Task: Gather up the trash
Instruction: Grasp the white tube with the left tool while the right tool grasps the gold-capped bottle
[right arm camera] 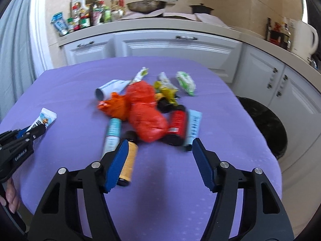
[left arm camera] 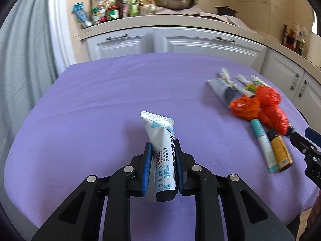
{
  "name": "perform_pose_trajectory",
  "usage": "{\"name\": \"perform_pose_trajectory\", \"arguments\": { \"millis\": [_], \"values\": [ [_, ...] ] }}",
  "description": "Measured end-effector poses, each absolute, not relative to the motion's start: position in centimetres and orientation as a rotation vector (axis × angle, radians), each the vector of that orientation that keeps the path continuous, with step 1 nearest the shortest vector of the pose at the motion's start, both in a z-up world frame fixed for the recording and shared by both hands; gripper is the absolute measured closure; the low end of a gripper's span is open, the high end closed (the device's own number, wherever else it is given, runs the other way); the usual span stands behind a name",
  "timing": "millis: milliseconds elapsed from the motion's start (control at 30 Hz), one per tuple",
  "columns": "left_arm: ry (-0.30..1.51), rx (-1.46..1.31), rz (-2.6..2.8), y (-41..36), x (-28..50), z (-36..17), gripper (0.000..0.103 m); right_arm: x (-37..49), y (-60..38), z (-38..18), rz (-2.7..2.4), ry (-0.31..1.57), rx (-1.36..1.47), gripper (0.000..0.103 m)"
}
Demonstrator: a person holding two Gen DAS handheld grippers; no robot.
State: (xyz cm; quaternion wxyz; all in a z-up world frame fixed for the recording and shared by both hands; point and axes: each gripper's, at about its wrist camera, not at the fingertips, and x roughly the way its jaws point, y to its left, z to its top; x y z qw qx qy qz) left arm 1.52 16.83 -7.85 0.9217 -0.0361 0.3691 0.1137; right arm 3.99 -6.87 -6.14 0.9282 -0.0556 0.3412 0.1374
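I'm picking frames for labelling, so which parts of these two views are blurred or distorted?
Left wrist view: the tube clamped in the left tongs is sharp, while the trash pile at right is smeared. Right wrist view: the pile is motion-blurred, the open right tongs crisper. Both views: fisheye bends the cabinets and purple table edges.

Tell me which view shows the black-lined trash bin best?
The right wrist view: the bin sits at the right, beside the purple table, part of its rim hidden by the table edge. The left wrist view does not show it at all.
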Motion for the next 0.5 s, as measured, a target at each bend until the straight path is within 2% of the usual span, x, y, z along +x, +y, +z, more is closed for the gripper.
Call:
{"name": "perform_pose_trajectory", "arguments": {
  "millis": [267, 500],
  "values": [
    [0.746, -0.091, 0.292, 19.1, 0.6, -8.0, 0.081, 4.1, -4.9, -7.4, 0.319, 0.741, -0.156, 0.053],
    [0.748, -0.106, 0.276, 18.9, 0.4, -8.2, 0.081, 4.1, -4.5, -8.3, 0.339, 0.786, -0.167, 0.076]
  ]
}}
